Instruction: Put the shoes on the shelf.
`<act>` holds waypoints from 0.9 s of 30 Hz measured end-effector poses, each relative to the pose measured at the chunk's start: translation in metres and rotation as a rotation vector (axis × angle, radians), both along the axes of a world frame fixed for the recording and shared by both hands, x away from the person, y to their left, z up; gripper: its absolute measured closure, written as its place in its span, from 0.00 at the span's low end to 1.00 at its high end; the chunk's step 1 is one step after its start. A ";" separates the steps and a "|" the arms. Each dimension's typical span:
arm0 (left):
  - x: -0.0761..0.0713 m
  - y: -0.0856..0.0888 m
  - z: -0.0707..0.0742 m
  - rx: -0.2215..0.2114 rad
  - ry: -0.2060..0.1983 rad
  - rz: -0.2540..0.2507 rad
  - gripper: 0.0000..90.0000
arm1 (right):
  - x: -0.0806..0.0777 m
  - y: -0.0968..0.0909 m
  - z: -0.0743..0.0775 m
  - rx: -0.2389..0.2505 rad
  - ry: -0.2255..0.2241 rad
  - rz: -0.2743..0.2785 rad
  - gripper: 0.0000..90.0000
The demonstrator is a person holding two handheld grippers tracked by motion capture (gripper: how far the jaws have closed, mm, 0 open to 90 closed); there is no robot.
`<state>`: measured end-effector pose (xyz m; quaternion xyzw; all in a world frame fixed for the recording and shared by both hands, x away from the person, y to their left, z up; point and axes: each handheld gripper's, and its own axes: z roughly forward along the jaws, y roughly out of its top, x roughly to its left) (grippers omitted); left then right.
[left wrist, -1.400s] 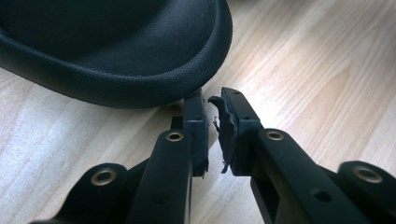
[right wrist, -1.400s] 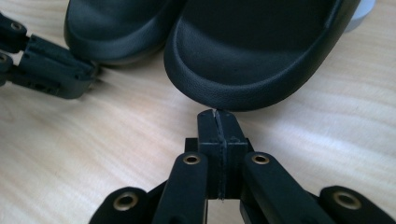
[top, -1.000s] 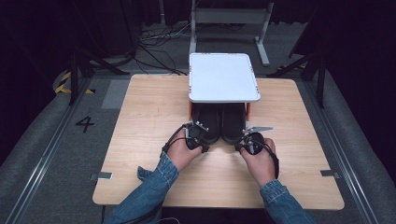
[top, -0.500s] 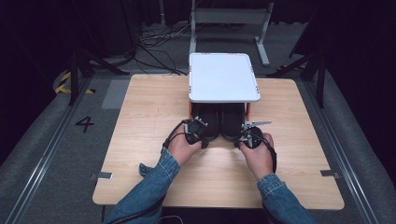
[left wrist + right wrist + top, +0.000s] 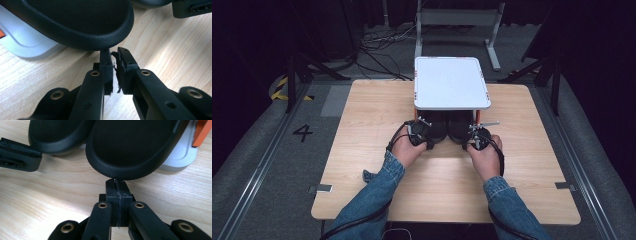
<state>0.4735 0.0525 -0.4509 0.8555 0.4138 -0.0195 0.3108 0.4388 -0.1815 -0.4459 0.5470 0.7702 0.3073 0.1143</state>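
Two black shoes sit side by side under the white tray-top stand (image 5: 452, 82), toes pointing far, heels toward me. Long axis of each runs near-to-far, so each heel curve faces its own gripper head on.

My left gripper (image 5: 419, 134) is right at the heel of the left shoe (image 5: 435, 127); in the left gripper view the tips (image 5: 113, 53) sit just under that heel's rounded edge (image 5: 82, 30), touching or nearly so, can't tell which. Jaws are drawn together w/ nothing between them, only a thin slit and some frayed pad lining showing.

My right gripper (image 5: 477, 139) is likewise at the heel of the right shoe (image 5: 458, 127). In the right gripper view the tips (image 5: 115, 182) butt against the heel rim (image 5: 125, 152), jaws pressed flat together, empty. Each hand is nearest its own shoe, no crossing needed.

Shoes: matte black, fine pebbled leather-like grain, thick rounded heel edge, smooth dark surface above it. Looks firm but slightly giving, prob. not slippery.

Stand: white plastic base w/ rounded corners under the shoes, orange posts (image 5: 201, 131) at the corners, flat white top w/ orange clips. Table (image 5: 377, 100) is pale wood grain, smooth.

My guess: closed tips are set to nudge the heels farther in under the stand, pushing straight along the shoe axis. An off-centre push would likely swing a heel sideways.
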 end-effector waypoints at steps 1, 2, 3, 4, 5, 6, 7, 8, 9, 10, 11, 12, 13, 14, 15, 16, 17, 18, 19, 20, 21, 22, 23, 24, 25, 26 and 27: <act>0.001 -0.001 0.000 0.007 0.002 -0.008 0.92 | 0.001 -0.001 0.000 -0.006 -0.002 -0.002 1.00; 0.002 -0.002 0.000 0.007 0.004 -0.009 0.93 | 0.002 -0.002 0.000 -0.004 0.000 -0.007 1.00; 0.002 -0.002 0.000 0.011 0.005 -0.011 0.93 | 0.003 -0.003 -0.001 0.000 0.001 -0.013 1.00; 0.002 -0.003 0.001 0.018 0.003 -0.013 0.92 | 0.004 -0.003 -0.001 0.011 0.007 -0.019 1.00; 0.001 -0.003 0.001 0.019 -0.001 -0.014 0.92 | 0.005 -0.003 -0.002 0.015 0.007 -0.022 1.00; 0.001 -0.003 0.001 0.019 -0.001 -0.014 0.91 | 0.006 -0.003 -0.002 0.012 0.007 -0.018 1.00; 0.000 -0.003 0.001 0.016 0.001 -0.012 0.89 | 0.007 -0.003 -0.002 0.013 0.011 -0.017 1.00; -0.001 -0.001 0.001 0.015 -0.006 -0.010 0.88 | 0.007 -0.002 -0.001 0.006 0.014 -0.013 1.00; -0.003 0.000 0.001 0.015 -0.010 -0.006 0.87 | 0.007 -0.002 -0.001 -0.001 0.011 -0.010 1.00; -0.003 0.000 0.001 0.015 -0.010 -0.006 0.86 | 0.007 -0.002 -0.001 -0.001 0.011 -0.010 1.00; -0.005 0.002 0.003 0.015 -0.020 -0.002 0.86 | 0.007 -0.002 -0.001 -0.008 0.006 -0.007 1.00; -0.006 0.005 0.004 0.009 -0.020 -0.001 0.85 | 0.005 -0.002 0.000 -0.008 -0.006 -0.001 0.97; -0.008 0.007 0.006 0.006 -0.021 0.000 0.85 | 0.003 -0.002 0.002 0.000 -0.009 -0.001 0.96; -0.010 0.011 0.009 0.005 -0.025 0.000 0.83 | 0.001 -0.003 0.004 0.004 -0.019 -0.001 0.94; -0.013 0.014 0.011 0.001 -0.028 0.005 0.82 | -0.002 -0.002 0.008 0.011 -0.030 0.007 0.93; -0.014 0.017 0.013 0.001 -0.036 0.005 0.81 | -0.004 -0.002 0.011 0.016 -0.040 0.019 0.91; -0.018 0.021 0.017 0.000 -0.044 0.011 0.79 | -0.006 -0.002 0.013 0.017 -0.052 0.028 0.90; -0.021 0.024 0.020 -0.005 -0.054 0.016 0.76 | -0.009 -0.002 0.018 0.022 -0.061 0.040 0.88; -0.024 0.027 0.023 -0.006 -0.066 0.019 0.74 | -0.011 -0.003 0.021 0.016 -0.078 0.055 0.87; -0.028 0.031 0.026 -0.008 -0.072 0.022 0.72 | -0.013 -0.005 0.024 0.012 -0.086 0.060 0.86; -0.032 0.035 0.029 -0.004 -0.079 0.021 0.65 | -0.017 -0.009 0.031 0.015 -0.102 0.067 0.83; -0.035 0.037 0.030 -0.002 -0.090 0.026 0.65 | -0.017 -0.009 0.031 0.015 -0.102 0.067 0.83; -0.042 0.044 0.035 0.008 -0.116 0.034 0.58 | -0.020 -0.015 0.036 0.020 -0.115 0.077 0.79; -0.042 0.044 0.035 0.008 -0.116 0.034 0.56 | -0.020 -0.015 0.036 0.020 -0.115 0.077 0.79; -0.048 0.048 0.038 0.017 -0.121 0.043 0.56 | -0.021 -0.018 0.037 0.018 -0.124 0.081 0.77; -0.051 0.052 0.039 0.025 -0.130 0.042 0.52 | -0.023 -0.022 0.040 0.017 -0.132 0.089 0.73; -0.054 0.055 0.040 0.029 -0.133 0.049 0.49 | -0.025 -0.026 0.041 0.020 -0.139 0.099 0.70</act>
